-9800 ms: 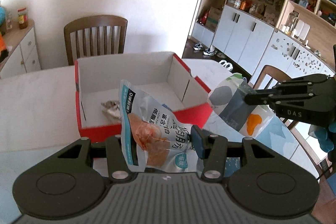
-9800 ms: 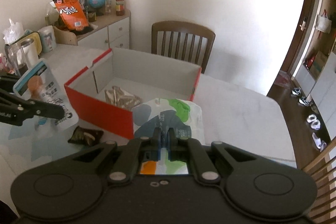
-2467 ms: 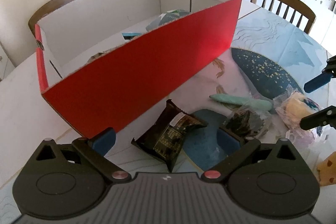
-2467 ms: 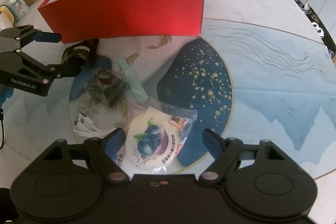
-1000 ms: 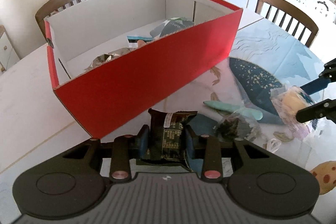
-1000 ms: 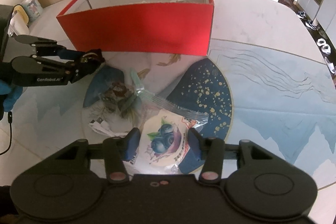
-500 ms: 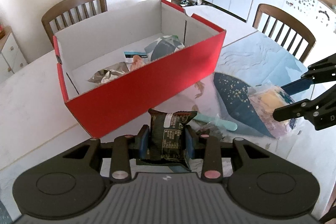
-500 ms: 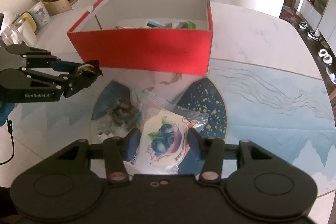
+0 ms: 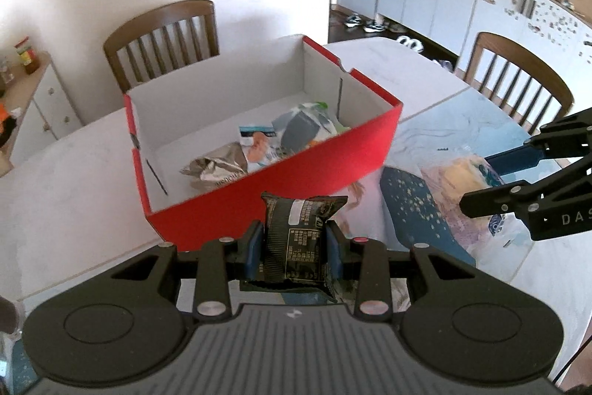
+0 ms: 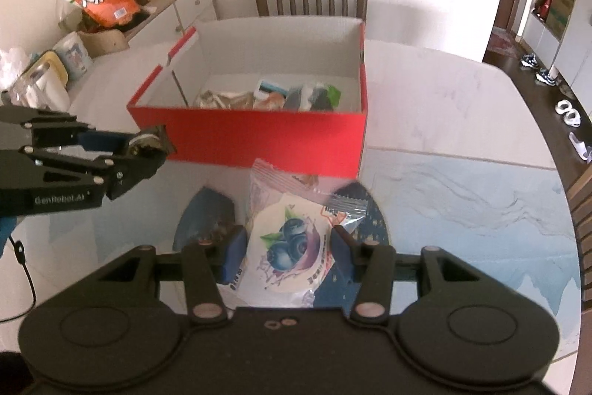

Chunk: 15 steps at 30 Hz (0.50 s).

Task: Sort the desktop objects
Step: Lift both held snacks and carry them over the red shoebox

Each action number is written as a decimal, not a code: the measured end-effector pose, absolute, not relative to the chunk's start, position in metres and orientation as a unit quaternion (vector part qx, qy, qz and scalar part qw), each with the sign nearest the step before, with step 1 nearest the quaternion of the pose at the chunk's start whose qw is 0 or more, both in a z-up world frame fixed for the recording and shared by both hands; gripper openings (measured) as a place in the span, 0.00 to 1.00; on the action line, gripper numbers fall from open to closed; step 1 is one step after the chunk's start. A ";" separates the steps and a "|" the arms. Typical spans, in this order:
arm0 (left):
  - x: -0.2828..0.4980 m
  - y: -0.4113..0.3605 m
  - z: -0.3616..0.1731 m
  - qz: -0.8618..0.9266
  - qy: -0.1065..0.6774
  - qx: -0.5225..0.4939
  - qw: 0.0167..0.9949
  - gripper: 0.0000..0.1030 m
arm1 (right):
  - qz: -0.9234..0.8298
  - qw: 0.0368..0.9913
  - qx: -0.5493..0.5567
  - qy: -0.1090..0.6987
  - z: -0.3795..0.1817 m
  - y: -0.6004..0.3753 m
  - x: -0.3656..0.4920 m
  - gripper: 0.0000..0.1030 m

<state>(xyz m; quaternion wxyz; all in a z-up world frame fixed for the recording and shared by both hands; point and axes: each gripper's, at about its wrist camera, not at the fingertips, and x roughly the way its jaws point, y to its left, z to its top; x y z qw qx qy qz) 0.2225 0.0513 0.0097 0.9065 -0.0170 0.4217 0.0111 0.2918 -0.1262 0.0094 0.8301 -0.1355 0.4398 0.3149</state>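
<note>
1. Red cardboard box (image 10: 259,136) stands open-topped on the white table (image 10: 436,91), its long wall facing both tongs; I judge it to be the sorting bin, as three packets already lie on its floor: a crumpled silver wrapper (image 9: 216,169), a pale pouch with an orange print (image 9: 259,145) and a grey-and-green pouch (image 9: 303,126).

2. Left gripper (image 9: 294,248) is clamped on a dark brown snack packet (image 9: 294,239), one blue pad pressing each side edge. The packet stands upright between the pads, its crimped top end towards the box, clear of the table, which suits dropping it in over the wall.

3. Right gripper (image 10: 286,254) grips a clear-wrapped blueberry bun (image 10: 286,243) across its round middle, pads squeezing both sides. The wrapper's sealed end sticks out forward, slightly crumpled.

4. Both tongs tilt steeply downward from above the table, side by side and well apart, each aimed at the box's near wall. From the right wrist view the left tongs sit at about the height of the box rim, just short of it.

5. Below the left tongs a few loose items remain on the blue patterned mat (image 10: 462,202), including a dark crinkled packet (image 10: 222,230), partly hidden. So the sorting looks unfinished, and I judge the present step to be carrying both packets to the box.
</note>
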 end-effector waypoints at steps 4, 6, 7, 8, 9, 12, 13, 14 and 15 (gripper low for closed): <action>0.229 0.052 0.018 0.023 0.420 -0.016 0.907 0.33 | 0.316 0.837 -0.134 0.427 0.020 -0.118 0.298 0.48; 0.232 0.055 0.023 0.027 0.418 -0.017 0.908 0.33 | 0.317 0.840 -0.133 0.420 0.026 -0.114 0.301 0.48; 0.233 0.057 0.026 0.031 0.416 -0.017 0.909 0.33 | 0.318 0.841 -0.134 0.416 0.029 -0.111 0.303 0.48; 0.235 0.059 0.029 0.036 0.415 -0.018 0.909 0.33 | 0.318 0.843 -0.136 0.412 0.031 -0.109 0.305 0.48; 0.238 0.062 0.032 0.037 0.413 -0.020 0.910 0.33 | 0.318 0.845 -0.139 0.407 0.034 -0.108 0.306 0.48; 0.245 0.069 0.040 0.051 0.405 -0.021 0.913 0.33 | 0.316 0.849 -0.141 0.399 0.041 -0.101 0.312 0.47; 0.247 0.072 0.043 0.053 0.403 -0.023 0.913 0.33 | 0.315 0.851 -0.142 0.395 0.043 -0.099 0.315 0.47; 0.250 0.074 0.046 0.056 0.401 -0.026 0.914 0.33 | 0.315 0.852 -0.143 0.392 0.044 -0.096 0.316 0.47; 0.253 0.077 0.048 0.060 0.400 -0.028 0.914 0.33 | 0.315 0.853 -0.144 0.390 0.046 -0.093 0.318 0.47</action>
